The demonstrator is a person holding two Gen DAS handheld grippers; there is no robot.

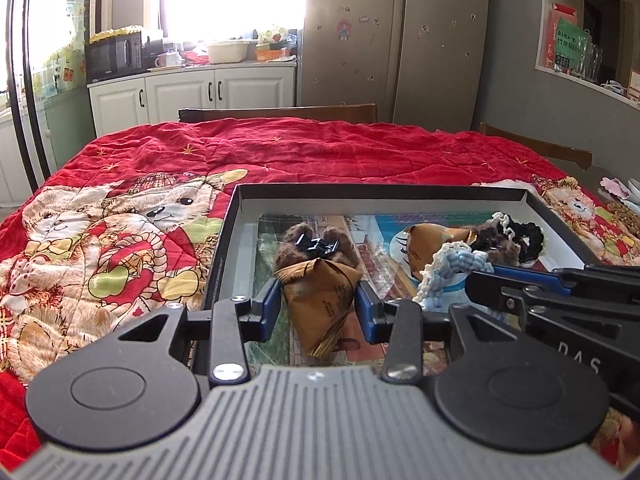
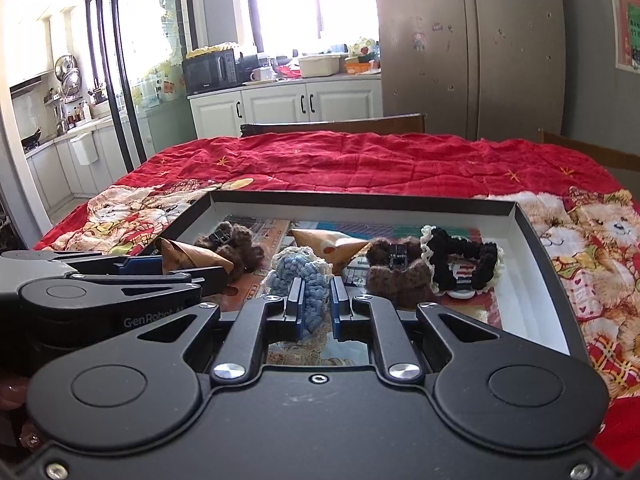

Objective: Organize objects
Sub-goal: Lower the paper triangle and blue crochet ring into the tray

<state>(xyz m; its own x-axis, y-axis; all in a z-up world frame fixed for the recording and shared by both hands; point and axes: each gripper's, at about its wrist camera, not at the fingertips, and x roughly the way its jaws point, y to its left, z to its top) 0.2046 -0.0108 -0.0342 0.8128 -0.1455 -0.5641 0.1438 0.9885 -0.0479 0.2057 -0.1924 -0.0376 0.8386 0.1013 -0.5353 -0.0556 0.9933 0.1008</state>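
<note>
A shallow black box lid lies on the red quilt. In it lie a brown furry hair clip, a second brown clip, a black crochet scrunchie and a second brown paper-wrapped packet. My left gripper is shut on a brown paper-wrapped packet inside the lid. My right gripper is shut on a light blue crochet scrunchie over the lid's middle.
The red teddy-bear quilt covers the table. Wooden chair backs stand behind and at the right. Beyond are white cabinets, a microwave and a fridge.
</note>
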